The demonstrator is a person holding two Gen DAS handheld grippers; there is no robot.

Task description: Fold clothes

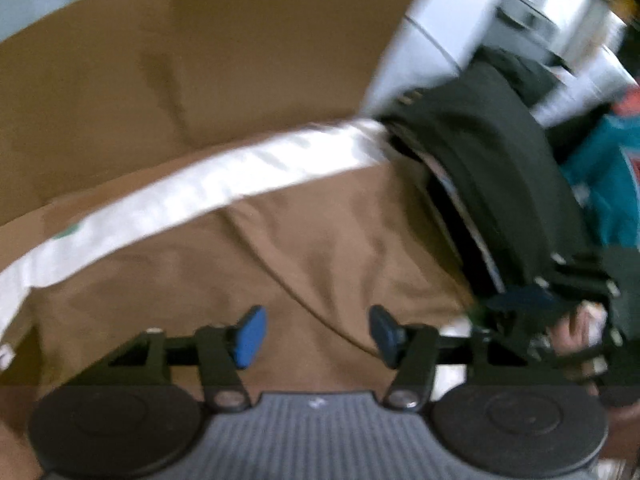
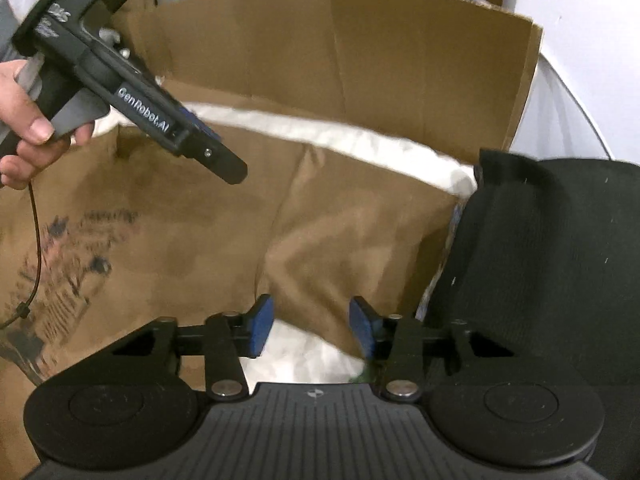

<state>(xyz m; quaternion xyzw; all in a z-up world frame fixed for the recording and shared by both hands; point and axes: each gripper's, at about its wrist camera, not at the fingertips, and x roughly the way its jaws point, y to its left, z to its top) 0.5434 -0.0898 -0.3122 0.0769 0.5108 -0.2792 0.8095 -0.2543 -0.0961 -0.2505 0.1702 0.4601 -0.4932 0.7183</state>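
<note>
Brown shirt lies flat, both tools over it

The brown shirt (image 2: 168, 232) lies just under both tools, long side across. The right tool (image 2: 311, 330) is half open at its near edge; the left tool (image 1: 316, 336) is half open, holding nothing. Only the right view shows the shirt's print.

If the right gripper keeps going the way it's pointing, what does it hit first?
Most likely the brown garment: its lower edge lies right ahead of the right gripper, between the parted jaws, over white fabric. Exact depth is unclear.
</note>
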